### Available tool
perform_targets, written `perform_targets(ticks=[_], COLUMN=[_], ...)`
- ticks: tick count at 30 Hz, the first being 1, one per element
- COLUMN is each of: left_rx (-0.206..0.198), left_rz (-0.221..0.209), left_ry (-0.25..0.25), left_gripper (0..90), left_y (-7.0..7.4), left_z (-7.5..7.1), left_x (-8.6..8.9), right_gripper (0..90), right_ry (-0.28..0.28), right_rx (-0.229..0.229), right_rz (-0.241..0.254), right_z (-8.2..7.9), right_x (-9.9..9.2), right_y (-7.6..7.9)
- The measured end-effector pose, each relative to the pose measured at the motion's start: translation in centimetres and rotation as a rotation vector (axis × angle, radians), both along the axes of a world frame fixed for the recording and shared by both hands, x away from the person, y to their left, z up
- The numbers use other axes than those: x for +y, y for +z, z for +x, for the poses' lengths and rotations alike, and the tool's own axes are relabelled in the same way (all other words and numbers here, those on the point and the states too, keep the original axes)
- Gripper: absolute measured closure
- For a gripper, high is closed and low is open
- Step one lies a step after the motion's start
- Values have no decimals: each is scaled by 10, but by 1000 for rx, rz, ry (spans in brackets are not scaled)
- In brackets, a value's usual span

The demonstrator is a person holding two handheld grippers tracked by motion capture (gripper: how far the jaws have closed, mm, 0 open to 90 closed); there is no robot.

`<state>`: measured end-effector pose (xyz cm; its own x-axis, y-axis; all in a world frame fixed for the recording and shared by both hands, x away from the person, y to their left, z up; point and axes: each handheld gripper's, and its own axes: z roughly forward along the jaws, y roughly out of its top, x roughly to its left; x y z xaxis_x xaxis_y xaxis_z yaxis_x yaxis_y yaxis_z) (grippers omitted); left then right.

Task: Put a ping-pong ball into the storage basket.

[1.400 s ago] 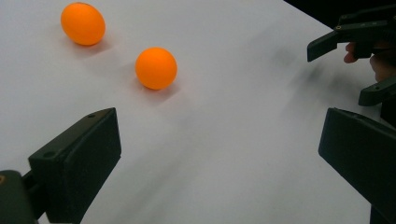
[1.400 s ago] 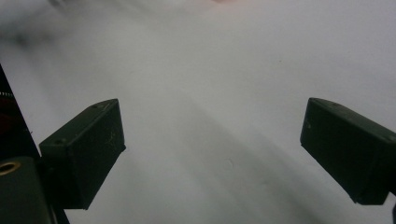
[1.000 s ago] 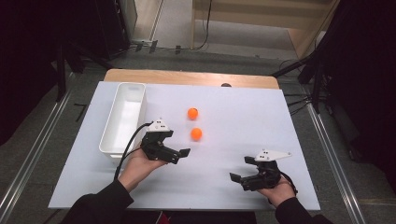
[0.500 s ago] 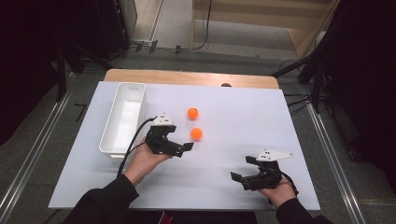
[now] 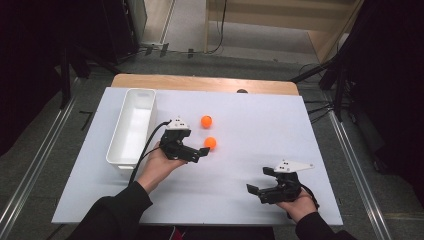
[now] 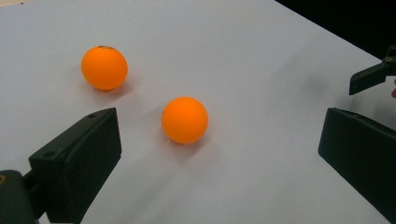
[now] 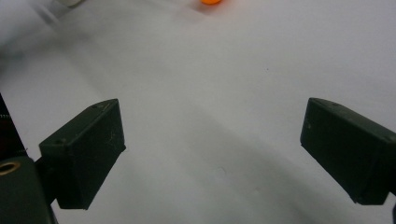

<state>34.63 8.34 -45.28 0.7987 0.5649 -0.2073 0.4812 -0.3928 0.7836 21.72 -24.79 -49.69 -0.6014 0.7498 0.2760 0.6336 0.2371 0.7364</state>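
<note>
High view, your stock: two orange balls, one white bin (image 5: 131, 125), one white table (image 5: 260, 125), two grippers. Far ball (image 5: 206, 121) and near ball (image 5: 210, 143) lie apart from each other on the table, right of the bin, the near one just beside the tips of your left gripper (image 5: 200, 151). Bin stands at the table's left side, its long axis running away from you toward the far edge; nothing can be made out inside it. Your left gripper points right and slightly away from you, jaws spread wide; in the left gripper view the near ball (image 6: 184, 120) sits ahead of the gap between them, nearer the left jaw, untouched, with the far ball (image 6: 104, 67) beyond and to the left. Your right gripper (image 5: 257, 190) rests near the table's near right edge, pointing left, jaws spread wide over bare table. Change since a second ago: your left gripper has moved forward toward the near ball; right gripper, both balls and bin stand as before.
</note>
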Motion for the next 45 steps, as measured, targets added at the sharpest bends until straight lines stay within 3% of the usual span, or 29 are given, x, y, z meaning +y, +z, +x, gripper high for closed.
perform_targets(ticks=[14, 36, 45], left_rx=[-43, -40, -44], left_rz=[6, 31, 40], left_ry=[2, -6, -5], left_gripper=[13, 13, 13], left_y=[1, -10, -11], left_z=[15, 37, 40], left_x=[-13, -38, -43], right_gripper=[51, 51, 51], right_ry=[15, 29, 24], right_rx=[-3, -5, -2], right_rz=[-4, -10, -4], right_z=[0, 0, 0], right_x=[1, 1, 0], right_y=[0, 0, 0])
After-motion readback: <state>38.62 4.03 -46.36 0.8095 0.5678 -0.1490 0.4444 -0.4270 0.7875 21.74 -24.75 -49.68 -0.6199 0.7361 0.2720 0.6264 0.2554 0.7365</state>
